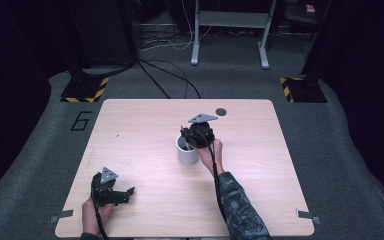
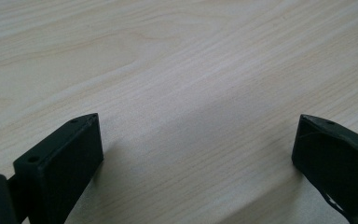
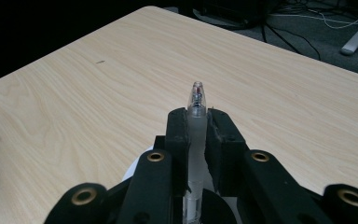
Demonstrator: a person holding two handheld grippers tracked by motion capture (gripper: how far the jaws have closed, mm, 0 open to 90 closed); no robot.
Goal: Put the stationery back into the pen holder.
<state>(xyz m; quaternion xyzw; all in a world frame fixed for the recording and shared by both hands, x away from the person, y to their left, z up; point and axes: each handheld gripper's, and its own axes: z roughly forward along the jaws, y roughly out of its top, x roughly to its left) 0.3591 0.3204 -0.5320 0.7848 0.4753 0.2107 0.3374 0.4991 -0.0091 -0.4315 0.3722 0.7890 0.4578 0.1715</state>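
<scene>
A white cup (image 1: 187, 153) stands near the middle of the wooden table (image 1: 145, 125). My right gripper (image 1: 186, 135) hovers just over its rim, shut on a clear plastic pen (image 3: 196, 109) that sticks up between the jaws with its tip pointing away; a bit of the cup's white rim (image 3: 129, 171) peeks out below the jaws. My left gripper (image 1: 129, 192) rests low at the table's front left, its jaws wide apart over bare wood with nothing between its fingers (image 2: 65, 154).
A small dark round hole (image 1: 221, 111) marks the table's far edge. Metal brackets (image 1: 60, 217) sit at the front corners. Beyond the table, cables and a white frame's legs (image 1: 195, 50) lie on grey carpet.
</scene>
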